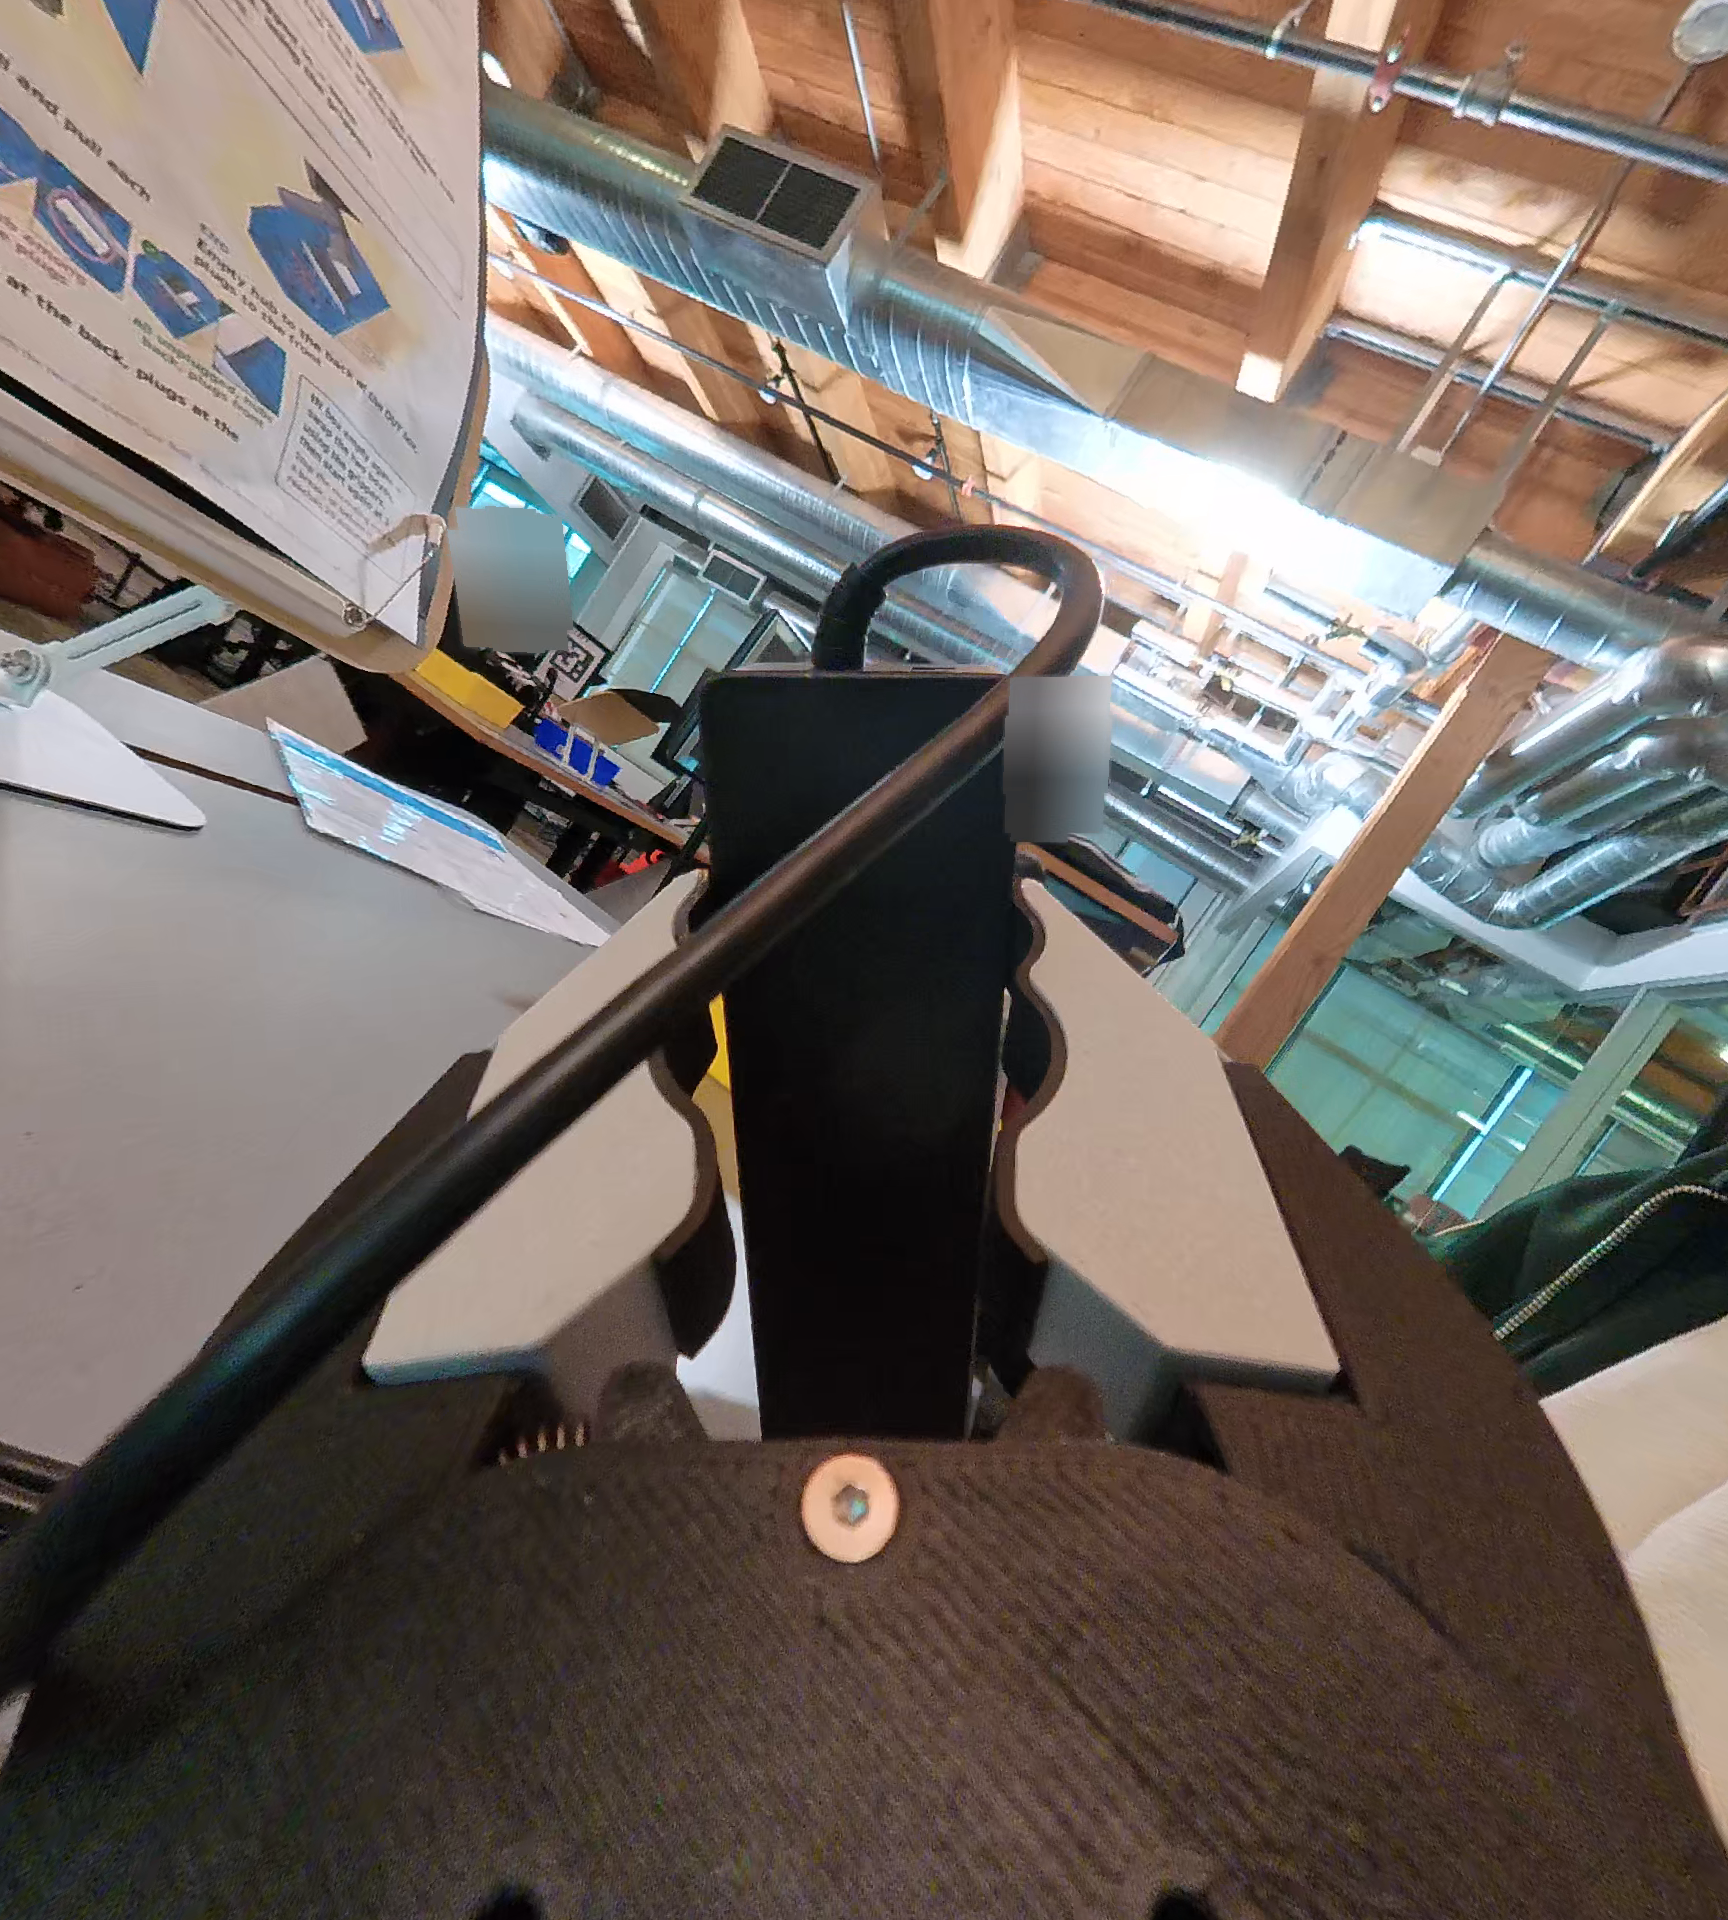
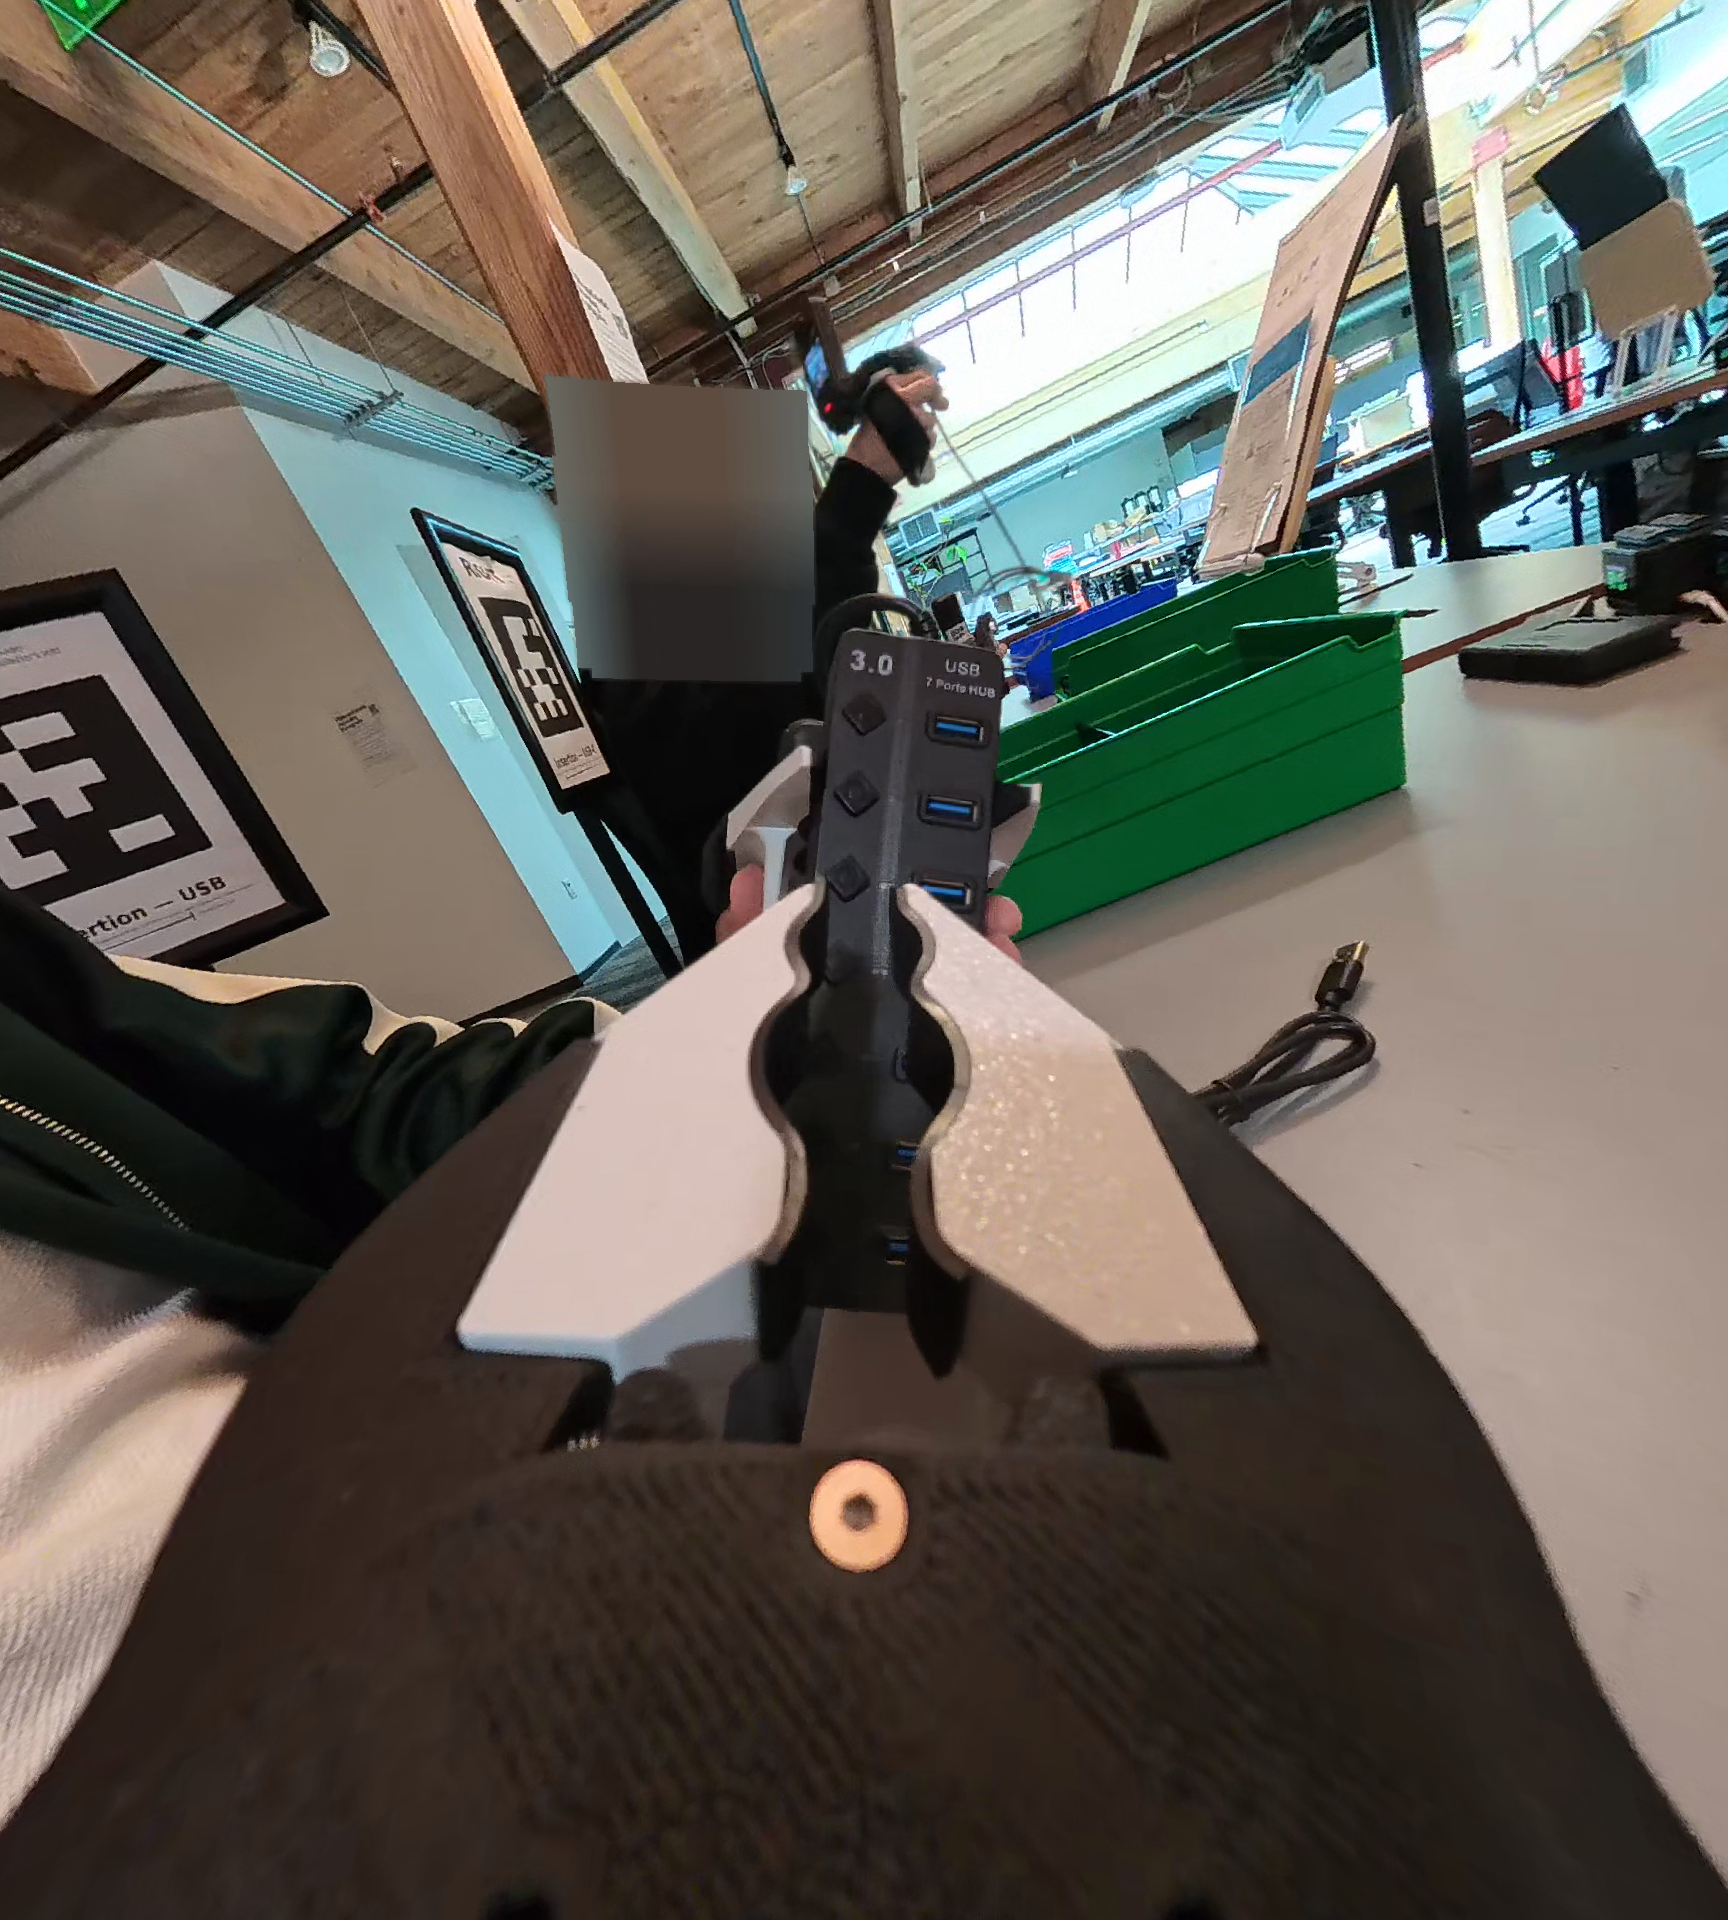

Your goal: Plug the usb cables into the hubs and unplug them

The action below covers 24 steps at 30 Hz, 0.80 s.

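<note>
Above the grey worktop [image 2: 1566, 935], the black hub [image 2: 901, 790] is held aloft, pinched by both left gripper [image 1: 860, 1039] and right gripper [image 2: 865, 1039] jaws. All visible ports empty; loose cable [image 2: 1296, 1049] lies near the right edge. Next: free one gripper, fetch the plug.

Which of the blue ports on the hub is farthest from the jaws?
The top blue port on the hub, beside the topmost button. The other ports sit below it, closer to the jaws.
</note>
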Each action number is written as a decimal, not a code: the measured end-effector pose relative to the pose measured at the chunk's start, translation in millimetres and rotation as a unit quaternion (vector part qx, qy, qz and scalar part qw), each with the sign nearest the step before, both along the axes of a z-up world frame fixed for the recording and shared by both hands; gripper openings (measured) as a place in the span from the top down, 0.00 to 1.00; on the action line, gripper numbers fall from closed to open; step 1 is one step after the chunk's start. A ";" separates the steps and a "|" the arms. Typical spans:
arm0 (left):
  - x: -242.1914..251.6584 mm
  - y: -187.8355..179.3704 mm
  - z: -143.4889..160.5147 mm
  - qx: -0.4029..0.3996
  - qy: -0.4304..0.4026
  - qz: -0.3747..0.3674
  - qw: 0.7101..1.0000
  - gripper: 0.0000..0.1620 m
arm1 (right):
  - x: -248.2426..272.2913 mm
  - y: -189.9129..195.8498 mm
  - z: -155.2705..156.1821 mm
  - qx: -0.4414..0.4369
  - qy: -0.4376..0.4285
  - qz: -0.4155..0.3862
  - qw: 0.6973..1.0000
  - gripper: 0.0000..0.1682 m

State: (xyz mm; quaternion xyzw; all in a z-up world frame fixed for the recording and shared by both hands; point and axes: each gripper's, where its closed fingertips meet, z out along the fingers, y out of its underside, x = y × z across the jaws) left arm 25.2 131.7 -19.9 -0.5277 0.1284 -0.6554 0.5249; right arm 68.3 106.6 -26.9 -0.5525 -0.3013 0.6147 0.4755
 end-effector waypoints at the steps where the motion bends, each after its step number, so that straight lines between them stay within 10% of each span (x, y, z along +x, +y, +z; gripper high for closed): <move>1: 1.5 -0.6 -0.8 0.002 0.005 0.000 1.000 0.67 | -0.4 -0.3 -0.9 0.002 -0.003 0.000 1.000 0.95; 24: -36.7 48.8 -3.6 0.004 0.036 0.121 0.992 0.68 | -6.2 34.8 -19.0 0.035 -0.129 -0.104 0.986 0.94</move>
